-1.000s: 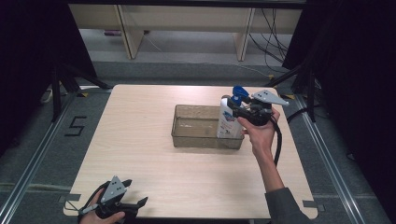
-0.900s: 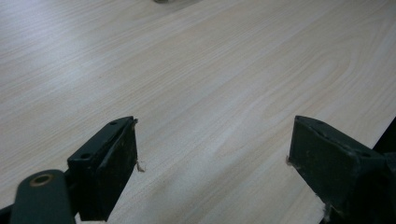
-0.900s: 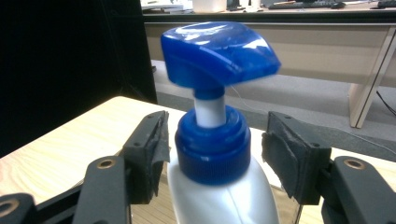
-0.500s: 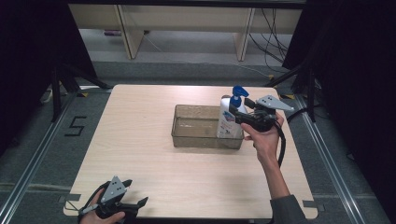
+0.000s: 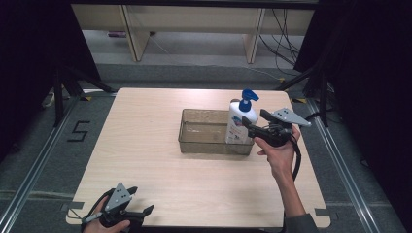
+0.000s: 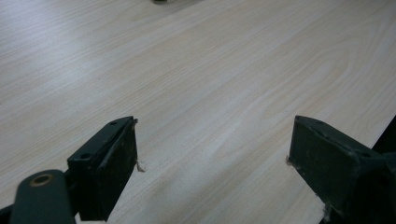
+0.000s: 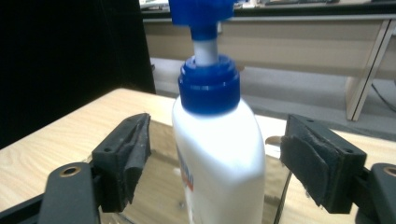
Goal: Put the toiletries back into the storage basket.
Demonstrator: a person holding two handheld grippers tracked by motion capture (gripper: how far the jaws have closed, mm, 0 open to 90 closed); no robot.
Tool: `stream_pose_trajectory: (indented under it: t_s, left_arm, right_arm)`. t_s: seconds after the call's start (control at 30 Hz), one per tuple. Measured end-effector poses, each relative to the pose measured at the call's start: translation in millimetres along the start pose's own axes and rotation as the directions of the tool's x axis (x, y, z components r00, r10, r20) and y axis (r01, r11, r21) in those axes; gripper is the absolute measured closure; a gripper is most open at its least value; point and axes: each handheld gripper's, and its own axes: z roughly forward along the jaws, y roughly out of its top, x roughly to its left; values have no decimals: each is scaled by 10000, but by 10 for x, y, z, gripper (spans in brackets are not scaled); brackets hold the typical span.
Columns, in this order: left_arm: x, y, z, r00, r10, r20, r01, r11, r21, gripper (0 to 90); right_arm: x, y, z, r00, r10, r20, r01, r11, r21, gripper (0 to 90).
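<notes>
A white pump bottle (image 5: 240,125) with a blue pump head stands upright in the right end of a clear plastic bin (image 5: 194,145) at mid-table. My right gripper (image 5: 252,121) is open just right of the bottle. In the right gripper view the bottle (image 7: 217,158) rises between the jaws of my right gripper (image 7: 215,135), with a gap on each side, and the bin (image 7: 161,196) lies below. My left gripper (image 5: 142,200) rests open at the table's front left edge. In the left gripper view my left gripper (image 6: 212,140) has bare wood between its jaws.
The light wooden table (image 5: 145,145) has open surface left of and in front of the bin. A floor marking "5" (image 5: 77,131) lies left of the table. Wooden desk legs (image 5: 133,34) and cables (image 5: 286,29) stand beyond the far edge.
The bottle, held tilted at the bin's right end, now stands upright in it. My right gripper has let go and drawn back slightly right. The left gripper has not moved.
</notes>
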Motion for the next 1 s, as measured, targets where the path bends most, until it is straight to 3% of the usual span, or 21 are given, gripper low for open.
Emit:
stream_pose_trajectory:
  t_s: [0.13, 0.17, 0.3, 0.4, 0.47, 0.5, 0.53, 0.57, 0.6, 0.77, 0.83, 0.87, 0.97, 1.0]
  left_arm:
    - [3, 2, -13, 10000, 56, -15, -56, 10000, 5, 148]
    - [-2, 0, -11, 10000, -2, -5, 2, 10000, -42, 148]
    - [-5, 1, -9, 10000, 24, 18, -24, 10000, -29, 148]
    - [0, 1, -10, 10000, 57, 1, -57, 10000, 11, 148]
    - [-1, 1, -10, 10000, 64, -2, -64, 10000, 13, 148]
    - [-1, 1, -12, 10000, 70, 10, -70, 10000, 19, 148]
    - [-6, 1, -10, 10000, 15, 25, -14, 10000, -40, 148]
    - [-6, 2, -11, 10000, 15, 16, -15, 10000, -49, 148]
    - [-5, 2, -11, 10000, 15, 17, -15, 10000, -47, 148]
    - [-6, 3, -13, 10000, 32, 14, -32, 10000, -53, 148]
    - [-2, 2, -17, 10000, 47, -11, -47, 10000, -15, 148]
    - [4, 2, -18, 9999, 122, -51, -122, 9999, 47, 148]
    - [-3, 3, -19, 10000, 74, -18, -74, 10000, -23, 148]
    - [-1, 4, -21, 10000, 79, 7, -79, 10000, 7, 148]
  right_arm:
    - [-6, -24, -21, 10000, 37, 28, -37, 10000, -10, 235]
    - [-19, -27, -29, 9998, -193, 65, 193, 9998, -19, 234]
    - [7, -61, -54, 9998, 210, 0, -210, 9997, 81, 219]
    - [-17, -82, -78, 10000, 26, 56, -26, 10000, 58, 212]
    - [-5, -91, -88, 9995, 309, 6, -309, 9994, 157, 207]
    - [-15, -98, -90, 9998, 180, 40, -181, 9998, 124, 206]
    - [-6, -109, -100, 9993, 369, 81, -371, 9991, 184, 205]
    - [-18, -119, -97, 9998, 162, 104, -163, 9998, 101, 204]
    - [1, -130, -104, 9993, 358, 105, -360, 9992, 162, 204]
    - [-2, -157, -114, 9999, 126, 89, -128, 9997, 189, 201]
    - [21, -170, -124, 9989, 469, 24, -469, 9985, 289, 195]
    - [5, -183, -129, 9997, 241, 91, -244, 9992, 306, 192]
    - [1, -201, -136, 9997, 235, 78, -238, 9991, 354, 189]
    - [22, -210, -146, 9987, 507, 20, -508, 9981, 349, 189]
